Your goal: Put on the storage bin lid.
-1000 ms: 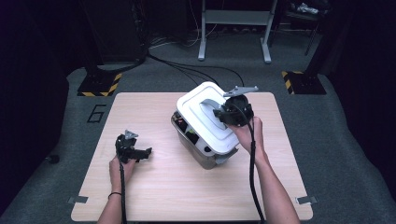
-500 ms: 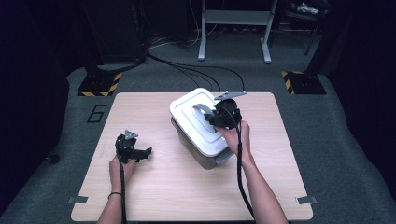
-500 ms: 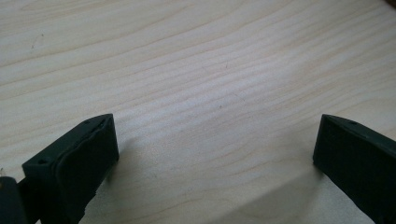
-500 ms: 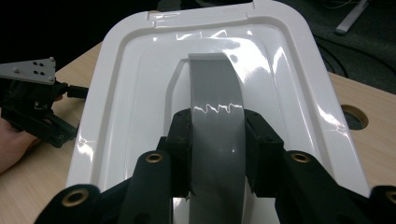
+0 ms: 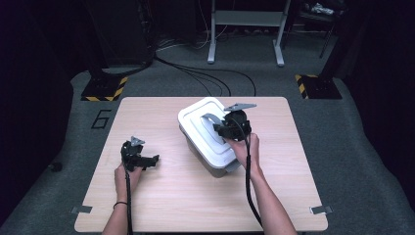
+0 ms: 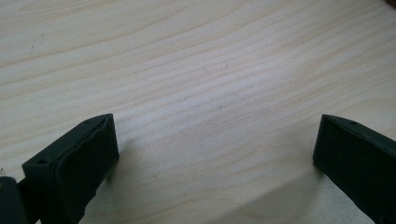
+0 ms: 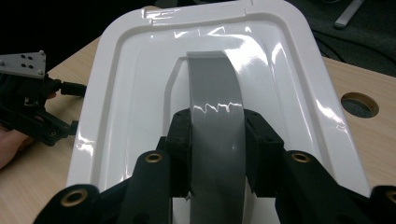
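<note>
Lid (image 5: pixel 203 128) now sits lowered square on the bin (image 5: pixel 215 165), grey handle (image 7: pixel 215 121) still clamped between right gripper (image 7: pixel 217 140) pads; left gripper (image 6: pixel 210 154) gapes empty.

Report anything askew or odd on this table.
The white lid sits skewed on the grey bin, overhanging on its far-left side, not seated. The right tool clamps the lid's grey handle. Nothing spilled or damaged.

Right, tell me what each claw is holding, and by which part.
Right claw grips the white lid by its grey handle. Left claw holds nothing.
</note>
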Action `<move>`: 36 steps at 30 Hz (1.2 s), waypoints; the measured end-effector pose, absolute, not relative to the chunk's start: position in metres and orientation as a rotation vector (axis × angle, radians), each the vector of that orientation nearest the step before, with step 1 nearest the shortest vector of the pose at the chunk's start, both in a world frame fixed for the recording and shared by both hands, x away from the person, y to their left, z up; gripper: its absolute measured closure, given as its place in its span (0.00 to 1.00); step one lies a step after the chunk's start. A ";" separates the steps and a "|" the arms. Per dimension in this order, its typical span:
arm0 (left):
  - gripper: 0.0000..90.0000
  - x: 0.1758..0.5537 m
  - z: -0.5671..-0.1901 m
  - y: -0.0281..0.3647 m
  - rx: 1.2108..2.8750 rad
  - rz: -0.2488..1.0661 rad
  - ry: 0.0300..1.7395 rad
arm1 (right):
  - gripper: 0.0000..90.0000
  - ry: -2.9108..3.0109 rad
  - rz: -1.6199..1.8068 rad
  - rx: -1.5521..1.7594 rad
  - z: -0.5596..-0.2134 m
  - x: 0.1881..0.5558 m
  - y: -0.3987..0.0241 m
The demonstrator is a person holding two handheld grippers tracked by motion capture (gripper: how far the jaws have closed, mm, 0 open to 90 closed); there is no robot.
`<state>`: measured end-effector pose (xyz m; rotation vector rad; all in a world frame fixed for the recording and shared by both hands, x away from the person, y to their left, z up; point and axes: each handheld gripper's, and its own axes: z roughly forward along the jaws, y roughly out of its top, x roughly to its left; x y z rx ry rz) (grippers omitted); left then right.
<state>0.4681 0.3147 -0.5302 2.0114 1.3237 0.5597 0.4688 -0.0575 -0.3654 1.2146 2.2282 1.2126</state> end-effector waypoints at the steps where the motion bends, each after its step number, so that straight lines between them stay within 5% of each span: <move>1: 0.00 0.468 -0.530 0.315 2.009 0.560 1.326 | 0.74 2.229 1.206 1.214 -0.366 0.468 -0.058; 10: 0.00 0.468 -0.530 0.315 2.011 0.560 1.325 | 0.72 2.236 1.216 1.202 -0.368 0.468 -0.059; 27: 0.00 0.468 -0.530 0.315 2.010 0.560 1.325 | 0.18 2.202 1.200 1.170 -0.350 0.441 -0.093; 36: 0.00 0.468 -0.530 0.315 2.012 0.562 1.324 | 0.09 2.154 1.162 1.165 -0.362 0.410 -0.136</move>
